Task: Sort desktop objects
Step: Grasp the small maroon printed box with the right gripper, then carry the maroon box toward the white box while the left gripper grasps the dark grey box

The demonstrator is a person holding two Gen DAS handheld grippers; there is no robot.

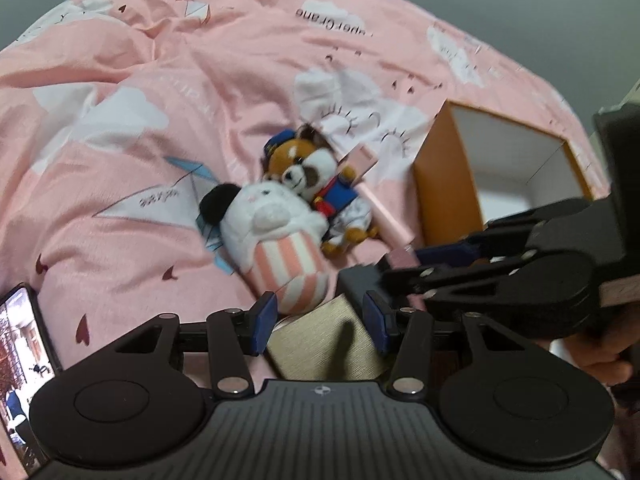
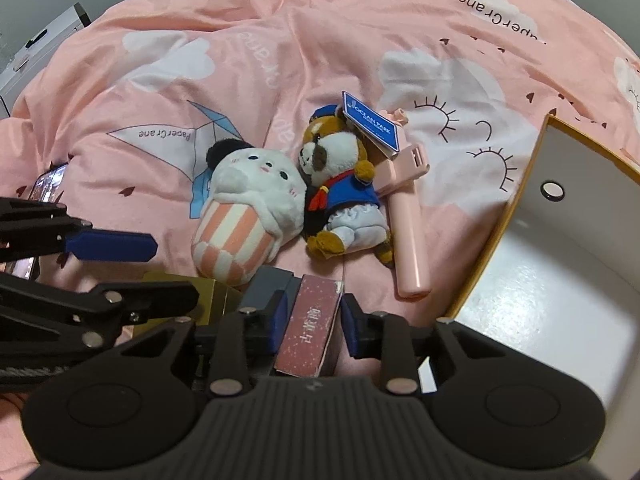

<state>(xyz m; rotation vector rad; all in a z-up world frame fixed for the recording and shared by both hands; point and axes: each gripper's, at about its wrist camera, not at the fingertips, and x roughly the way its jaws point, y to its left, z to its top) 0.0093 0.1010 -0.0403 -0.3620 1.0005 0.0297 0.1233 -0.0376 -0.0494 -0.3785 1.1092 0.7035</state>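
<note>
Right gripper (image 2: 312, 320) jaws narrow around pink box (image 2: 310, 336), contact unclear. Left gripper (image 1: 320, 320) jaws wide over gold box (image 1: 332, 340)

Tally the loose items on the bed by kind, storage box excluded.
Plush toys: 2, white one, brown one
Small boxes: 3, maroon, gold, grey
Pink handheld gadget: 1
Phone: 1
Total: 7

We look down on a rumpled pink quilt (image 2: 360, 32) printed with white clouds, paper cranes, small dark hearts and the words "PaperCrane"; beyond its far edge we see a plain grey wall (image 1: 540, 8); at the upper left stands a white piece of furniture (image 2: 44, 44), partly out of view.
</note>
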